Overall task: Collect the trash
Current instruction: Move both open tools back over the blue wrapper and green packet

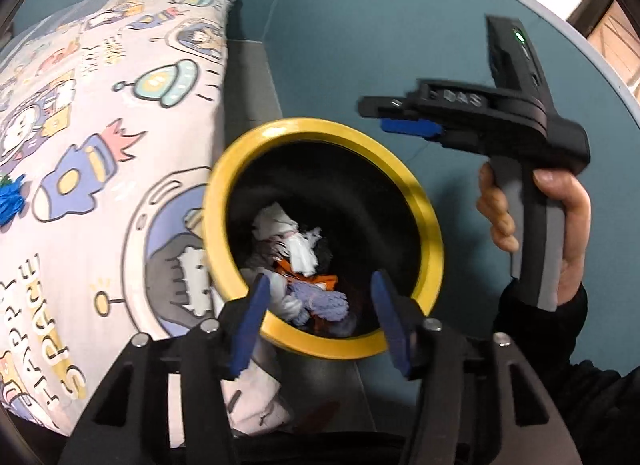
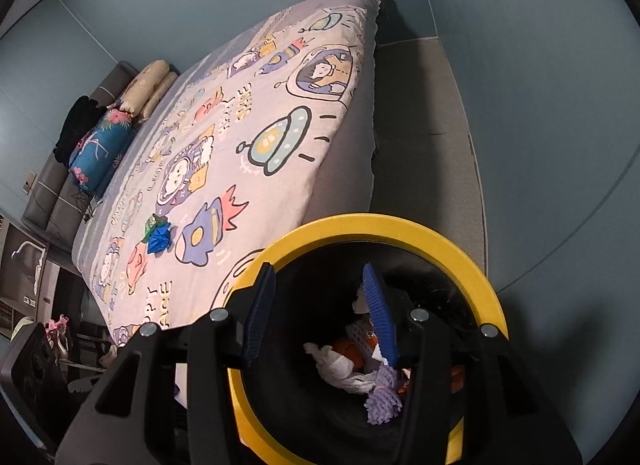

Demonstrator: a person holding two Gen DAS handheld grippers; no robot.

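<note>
The left gripper hangs over the mouth of the bin, its blue pads standing apart with nothing between them. The right gripper is likewise parted and empty above the same bin. In the left wrist view the right gripper appears at 2 o'clock, side-on and blurred, so its jaw gap cannot be read there; a hand in a dark sleeve grips its handle.

Hidden or unclear items:
- The bin's body is cut off below the yellow rim in both views; only the black interior shows.
- The trash inside is a jumble (white crumpled paper, an orange scrap, a lilac foam net); individual pieces beneath are not distinguishable.
- The right gripper's right pad covers part of the pile.
- The lower left corner of the right wrist view is dark clutter and cannot be identified.

Position of the task items: the binned trash lies directly below and ahead of both sets of fingers, at 6 o'clock in each frame. One loose piece, a blue and green crumpled wrapper, rests on the patterned bedsheet, at 10 o'clock from the right gripper and well apart from it. In the left wrist view the same wrapper is cut by the frame edge at 9 o'clock.
</note>
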